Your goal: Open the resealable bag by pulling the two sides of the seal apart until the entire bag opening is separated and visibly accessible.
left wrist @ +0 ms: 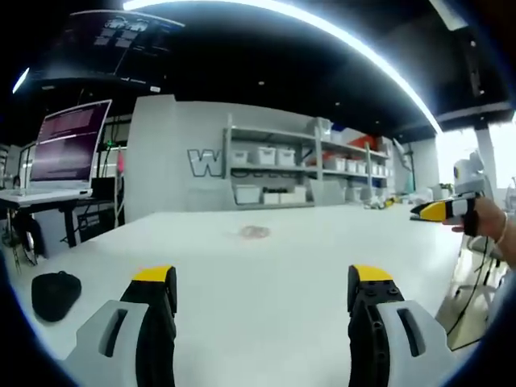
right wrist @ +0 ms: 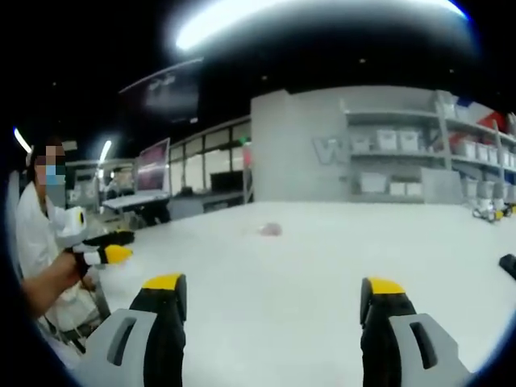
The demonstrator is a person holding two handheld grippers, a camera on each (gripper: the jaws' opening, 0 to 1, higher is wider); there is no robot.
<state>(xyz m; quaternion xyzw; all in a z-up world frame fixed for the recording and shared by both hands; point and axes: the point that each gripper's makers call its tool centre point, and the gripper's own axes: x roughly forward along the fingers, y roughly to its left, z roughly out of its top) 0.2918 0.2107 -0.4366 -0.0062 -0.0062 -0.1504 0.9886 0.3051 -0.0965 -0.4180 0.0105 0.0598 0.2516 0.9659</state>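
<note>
A small, pinkish, see-through resealable bag (left wrist: 254, 232) lies flat near the middle of the white table (left wrist: 322, 250). It is well ahead of my left gripper (left wrist: 262, 282), whose jaws stand wide apart and hold nothing. The right gripper view shows the same bag (right wrist: 270, 230) far in front of my right gripper (right wrist: 274, 287), which is also open and holds nothing. At the right of the left gripper view, a hand holds the right gripper (left wrist: 427, 211) over the table's edge. The left gripper (right wrist: 125, 246) appears at the left of the right gripper view, held by a person.
A black object (left wrist: 55, 292) sits on the table at the near left. A similar dark object (right wrist: 508, 264) lies at the right edge. A lit monitor (left wrist: 71, 145) stands on a desk at left, and shelves with white bins (left wrist: 298, 161) line the back wall.
</note>
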